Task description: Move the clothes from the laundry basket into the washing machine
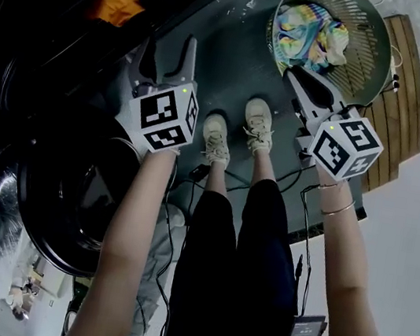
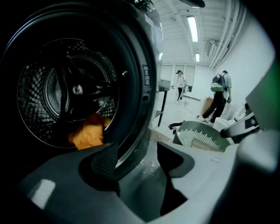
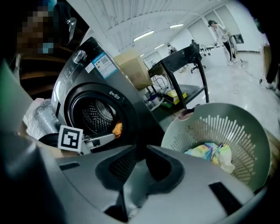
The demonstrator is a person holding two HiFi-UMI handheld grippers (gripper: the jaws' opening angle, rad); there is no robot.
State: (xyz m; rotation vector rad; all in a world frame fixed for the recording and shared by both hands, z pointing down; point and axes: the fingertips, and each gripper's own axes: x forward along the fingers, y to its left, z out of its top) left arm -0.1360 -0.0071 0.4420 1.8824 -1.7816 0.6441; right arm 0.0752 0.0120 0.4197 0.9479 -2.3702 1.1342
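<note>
My left tongs (image 2: 134,155) gape empty at the dark perforated steel washer drum (image 2: 65,87). My right tongs (image 3: 140,151), shut and seemingly empty, should open wide over the crumpled multicoloured garment (image 3: 210,153) just ahead.

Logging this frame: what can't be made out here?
Count of the colourful clothes in the laundry basket: bunched together, head view.
Anything behind the orange garment in the drum: dark, left gripper view.
Print on the label of the washing machine: too small, right gripper view.
</note>
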